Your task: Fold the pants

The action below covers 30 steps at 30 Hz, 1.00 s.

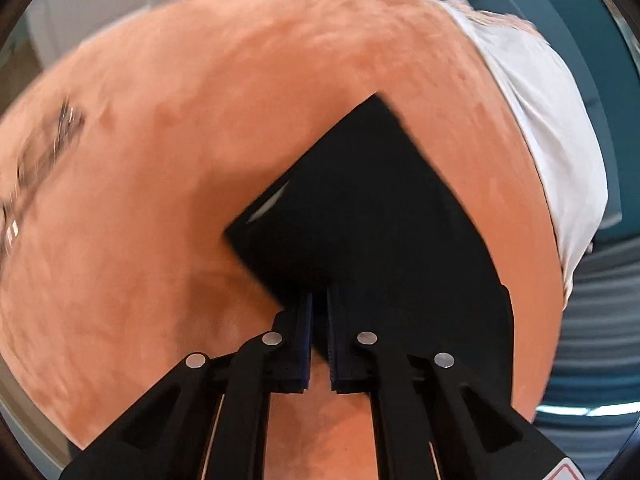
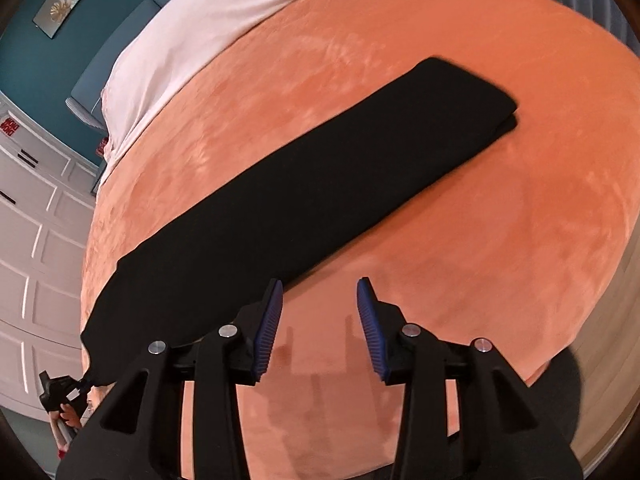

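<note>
Black pants [image 2: 304, 184] lie as one long, narrow strip on the orange blanket [image 2: 460, 248], legs apparently stacked, so a lengthwise fold looks done and the crosswise folds remain.

Seen from the left wrist, the left gripper [image 1: 319, 300] has its jaws drawn nearly together at a corner of the cloth [image 1: 360, 208]. Dark fabric sits right at the tips and seems pinched there, though black on black makes the bite hard to confirm. I would guess that corner is held so the end can be lifted and carried over.

On the other side, the right gripper [image 2: 320, 292] stands with a clear gap between its blue pads, nothing in it. Its left pad [image 2: 270, 320] sits just beside the strip's near edge; the rest of the jaw is over bare blanket, probably lining up for the matching corner.

Beyond the far end of the pants, a pale sheet [image 2: 192, 40] covers the head of the bed. White panelled cupboards [image 2: 36, 240] stand to the left of the right tongs.
</note>
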### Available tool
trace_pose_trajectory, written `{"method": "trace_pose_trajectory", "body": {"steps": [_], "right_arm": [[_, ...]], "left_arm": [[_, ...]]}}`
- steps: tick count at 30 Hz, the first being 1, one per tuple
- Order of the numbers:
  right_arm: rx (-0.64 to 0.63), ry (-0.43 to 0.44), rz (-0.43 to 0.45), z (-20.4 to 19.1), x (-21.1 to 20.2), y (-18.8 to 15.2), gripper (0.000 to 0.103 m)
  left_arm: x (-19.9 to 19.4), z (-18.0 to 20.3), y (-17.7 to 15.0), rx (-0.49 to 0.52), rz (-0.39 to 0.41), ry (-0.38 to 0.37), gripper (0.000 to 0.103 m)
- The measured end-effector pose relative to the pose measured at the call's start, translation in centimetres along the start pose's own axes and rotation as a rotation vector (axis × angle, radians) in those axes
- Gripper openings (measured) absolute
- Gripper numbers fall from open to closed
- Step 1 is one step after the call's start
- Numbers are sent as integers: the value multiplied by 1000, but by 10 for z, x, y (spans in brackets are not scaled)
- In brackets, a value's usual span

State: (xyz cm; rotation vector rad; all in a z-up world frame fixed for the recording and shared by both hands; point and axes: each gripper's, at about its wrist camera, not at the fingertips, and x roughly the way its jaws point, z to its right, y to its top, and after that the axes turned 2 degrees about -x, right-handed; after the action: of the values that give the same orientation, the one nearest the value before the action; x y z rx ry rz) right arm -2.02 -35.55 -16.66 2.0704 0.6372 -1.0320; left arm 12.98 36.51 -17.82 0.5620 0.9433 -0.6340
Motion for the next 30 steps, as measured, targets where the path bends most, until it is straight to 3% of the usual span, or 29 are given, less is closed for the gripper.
{"method": "trace_pose_trajectory", "body": {"steps": [4, 5, 6, 7, 8, 11, 12, 13, 14, 15, 18, 20, 22, 24, 27, 28, 29, 30], "right_arm": [[-32, 9, 7, -24, 0, 0, 39], [-41, 13, 13, -29, -1, 0, 39], [-58, 10, 15, -34, 0, 0, 42], [-72, 2, 15, -37, 2, -1, 47], [-85, -9, 12, -38, 5, -1, 47], [-69, -27, 2, -27, 7, -1, 48], [-53, -33, 10, -20, 6, 0, 50], [-41, -46, 19, -11, 6, 1, 56], [-29, -60, 25, -2, 6, 2, 59], [-5, -81, 33, 12, 7, 6, 59], [84, -101, 48, 53, 12, 22, 60], [141, -108, 74, 78, 13, 36, 73], [216, -107, 111, 108, 16, 57, 78], [276, -121, 132, 129, 22, 74, 78], [320, -104, 122, 148, 43, 94, 80], [318, -111, 135, 148, 46, 99, 74], [291, -117, 138, 143, 49, 107, 35], [272, -100, 113, 139, 52, 114, 6]], "left_arm": [[-15, 19, 6, 119, 49, 9, 4], [-10, 17, 8, 130, 46, 46, 4], [8, 6, 9, 126, 3, 119, 4], [21, -4, 6, 96, -48, 139, 5], [26, -12, 5, 65, -64, 117, 6], [2, -11, -5, 71, 2, 74, 12], [-7, -11, -12, 63, 16, 66, 14], [-9, -11, -14, 62, 18, 75, 27], [-11, -13, -17, 56, 21, 89, 48], [-10, -18, -19, 29, 28, 89, 53], [7, -30, -19, -63, -21, 72, 53], [9, -34, -19, -120, -3, 50, 60], [10, -32, -18, -153, 13, 20, 68], [12, -27, -16, -158, 27, -10, 68], [22, -12, -14, -112, 40, 61, 62], [23, -5, -13, -75, 49, 116, 38], [24, 2, -10, -42, 40, 134, 19], [22, 4, -9, -40, 42, 142, 15]]}}
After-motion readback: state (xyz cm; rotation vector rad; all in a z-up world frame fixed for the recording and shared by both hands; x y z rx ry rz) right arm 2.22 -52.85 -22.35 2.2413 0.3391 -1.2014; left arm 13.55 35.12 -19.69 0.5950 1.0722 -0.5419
